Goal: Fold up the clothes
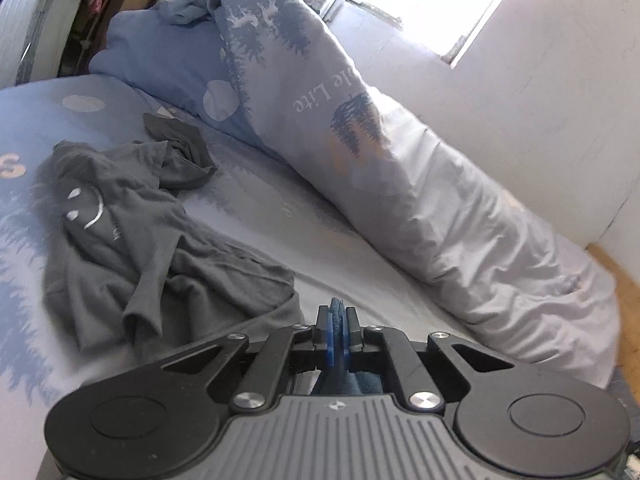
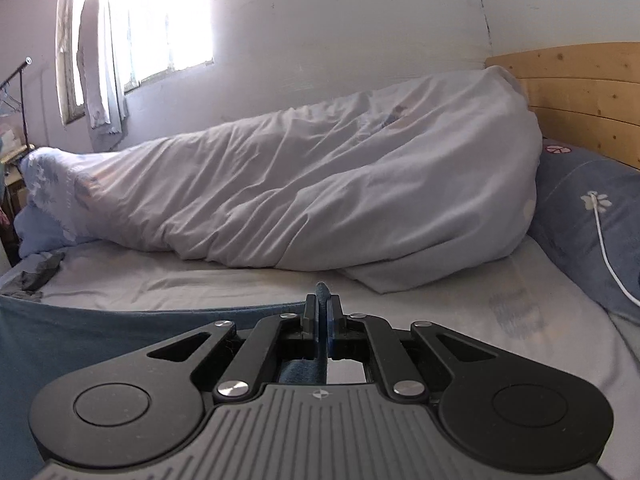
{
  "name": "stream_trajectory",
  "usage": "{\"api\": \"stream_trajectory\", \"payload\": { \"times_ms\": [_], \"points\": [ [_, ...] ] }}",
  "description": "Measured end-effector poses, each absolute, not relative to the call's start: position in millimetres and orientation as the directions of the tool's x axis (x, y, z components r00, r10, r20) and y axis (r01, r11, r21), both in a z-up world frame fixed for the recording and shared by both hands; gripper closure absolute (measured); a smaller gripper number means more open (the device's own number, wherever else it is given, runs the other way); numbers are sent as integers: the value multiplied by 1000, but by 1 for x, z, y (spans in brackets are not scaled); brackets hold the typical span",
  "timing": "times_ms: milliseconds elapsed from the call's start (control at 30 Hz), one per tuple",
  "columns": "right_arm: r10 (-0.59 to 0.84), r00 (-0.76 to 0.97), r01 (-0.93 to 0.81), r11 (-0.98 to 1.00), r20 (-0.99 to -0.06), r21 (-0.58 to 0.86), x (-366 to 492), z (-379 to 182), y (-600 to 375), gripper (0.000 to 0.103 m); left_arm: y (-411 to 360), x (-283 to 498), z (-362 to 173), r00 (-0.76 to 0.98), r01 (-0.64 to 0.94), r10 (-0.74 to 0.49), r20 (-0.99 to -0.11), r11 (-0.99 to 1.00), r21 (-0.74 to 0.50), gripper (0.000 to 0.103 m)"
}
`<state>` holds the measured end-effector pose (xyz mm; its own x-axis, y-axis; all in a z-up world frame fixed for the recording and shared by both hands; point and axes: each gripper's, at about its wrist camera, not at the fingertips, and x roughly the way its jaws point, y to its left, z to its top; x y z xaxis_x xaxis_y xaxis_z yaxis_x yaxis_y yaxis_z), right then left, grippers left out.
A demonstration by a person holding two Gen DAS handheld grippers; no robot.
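My left gripper (image 1: 338, 312) is shut on a fold of blue cloth (image 1: 352, 384) that shows between and under its fingers. My right gripper (image 2: 322, 300) is shut on the same blue garment (image 2: 120, 332), whose edge stretches taut to the left across the lower part of the right wrist view. A crumpled dark grey t-shirt (image 1: 132, 248) with a white smiley print lies on the bed, left of my left gripper. A small dark grey piece (image 1: 180, 148) lies just beyond it.
A rolled pale duvet (image 2: 320, 192) lies along the wall side of the bed (image 2: 400, 312), also in the left wrist view (image 1: 440, 208). A blue pillow (image 2: 592, 220) with a white cable (image 2: 604, 248) sits by the wooden headboard (image 2: 580, 96).
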<state>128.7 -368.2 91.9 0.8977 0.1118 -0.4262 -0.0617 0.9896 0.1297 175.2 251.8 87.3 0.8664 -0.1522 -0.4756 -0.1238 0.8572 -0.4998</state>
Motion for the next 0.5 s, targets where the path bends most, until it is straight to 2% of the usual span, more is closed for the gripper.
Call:
{"api": "stream_trajectory", "payload": {
  "times_ms": [233,500],
  "points": [
    [92,889,-52,993,-449,102,175,84,-366,102,242,217,75,853,-130,-119,-507,894,-429,101],
    [63,843,-45,998,-535,47,213,43,-362,102,230,246,48,834,-135,-89,-544,923,-359,101]
  ]
}}
